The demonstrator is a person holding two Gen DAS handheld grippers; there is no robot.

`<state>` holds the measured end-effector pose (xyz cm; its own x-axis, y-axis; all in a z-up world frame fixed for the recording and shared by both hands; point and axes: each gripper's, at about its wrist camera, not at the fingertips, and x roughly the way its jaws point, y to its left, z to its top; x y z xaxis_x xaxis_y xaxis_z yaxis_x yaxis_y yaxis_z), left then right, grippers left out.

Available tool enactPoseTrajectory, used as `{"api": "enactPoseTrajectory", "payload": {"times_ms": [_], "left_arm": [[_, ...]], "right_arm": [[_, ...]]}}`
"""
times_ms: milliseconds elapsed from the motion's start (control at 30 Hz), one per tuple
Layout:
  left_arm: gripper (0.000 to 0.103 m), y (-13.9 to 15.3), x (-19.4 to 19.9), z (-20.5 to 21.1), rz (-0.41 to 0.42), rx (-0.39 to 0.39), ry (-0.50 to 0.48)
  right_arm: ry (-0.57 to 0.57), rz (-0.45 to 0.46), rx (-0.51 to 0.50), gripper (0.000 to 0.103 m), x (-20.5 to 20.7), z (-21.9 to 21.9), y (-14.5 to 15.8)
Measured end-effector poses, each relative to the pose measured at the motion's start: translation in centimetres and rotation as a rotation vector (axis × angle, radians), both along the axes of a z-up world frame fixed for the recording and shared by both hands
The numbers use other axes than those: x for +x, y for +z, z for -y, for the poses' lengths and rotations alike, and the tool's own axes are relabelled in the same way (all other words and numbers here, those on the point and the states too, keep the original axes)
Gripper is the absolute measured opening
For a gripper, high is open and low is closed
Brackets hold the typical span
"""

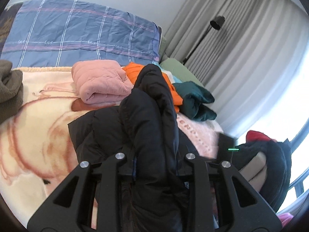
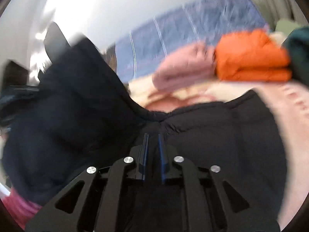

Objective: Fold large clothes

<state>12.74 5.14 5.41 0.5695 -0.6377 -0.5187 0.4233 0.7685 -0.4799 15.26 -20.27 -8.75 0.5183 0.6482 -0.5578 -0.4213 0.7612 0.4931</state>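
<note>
**Black coat lifted mid-fold on the bed**

Bedding in cream and pink carries the job: a black padded coat (image 1: 146,116) lies across the blanket (image 1: 38,135), part of it pulled up in a thick ridge. That ridge runs straight into the left gripper (image 1: 156,166), whose fingers are clamped on the bunched padding. The right gripper (image 2: 153,145) pinches the coat's edge, its fingers nearly together with fabric drawn into puckers between them.

To fold well, I judge both grips should travel together and keep the held edge taut, so the bulky padding lands flat rather than rolled.

Both grippers point forward and somewhat downward over the coat — the right view is smeared by motion. Beyond sit folded pink (image 1: 100,81), orange (image 2: 251,61) and dark green (image 1: 195,100) jackets, then a blue checked pillow (image 1: 77,32).
</note>
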Motion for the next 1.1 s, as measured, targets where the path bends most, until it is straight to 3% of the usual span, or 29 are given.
{"api": "enactPoseTrajectory", "payload": {"times_ms": [33,67,100,200,333,400,500,600,733,800,867,900,1000,1100], "left_arm": [[0.025,-0.1,0.1,0.0,-0.006,-0.018,0.009],[0.025,-0.2,0.2,0.0,-0.009,-0.03,0.014],[0.025,-0.3,0.4,0.2,-0.011,-0.04,0.022],[0.025,-1.5,1.4,1.2,-0.038,-0.01,0.047],[0.025,-2.9,3.0,2.0,-0.091,-0.096,0.034],[0.027,-2.8,3.2,3.0,-0.084,-0.093,0.03],[0.032,-2.5,3.1,4.8,-0.066,-0.051,0.019],[0.036,-2.0,2.8,7.0,-0.027,0.025,0.012],[0.046,-2.4,3.3,10.7,-0.027,0.115,0.007],[0.051,-2.9,3.8,12.7,-0.037,0.154,0.006],[0.055,-3.8,4.4,15.0,-0.048,0.19,-0.011],[0.056,-4.1,4.6,15.7,-0.054,0.196,-0.02],[0.058,-5.3,5.6,18.4,-0.083,0.191,-0.064],[0.062,-6.3,6.0,20.9,-0.101,0.203,-0.109]], "right_arm": [[0.074,-0.094,0.051,0.01,1.5,-2.5,-1.8],[0.1,-0.14,0.091,0.002,2.7,-4.1,-3.2],[0.122,-0.171,0.115,0.001,3.2,-5.7,-4.2],[0.149,-0.142,0.062,0.002,2.9,-9.1,-4.4],[0.116,-0.164,0.076,0.002,2.1,-7.2,-3.5],[0.041,-0.145,0.064,0.008,0.6,-4.7,-2.1],[-0.12,0.003,-0.047,0.019,-4.2,0.2,1.1],[-0.178,0.079,-0.005,0.027,-8.2,5.0,2.4],[-0.248,0.067,0.066,0.028,-11.7,9.5,2.6],[-0.231,0.084,0.117,0.035,-13.9,9.9,2.8],[-0.196,0.108,0.167,0.051,-16.0,10.9,2.8],[-0.184,0.12,0.176,0.052,-17.7,11.6,2.9],[-0.14,0.165,0.18,0.059,-19.5,11.1,3.1],[-0.082,0.225,0.174,0.074,-22.7,10.4,4.8]]}}
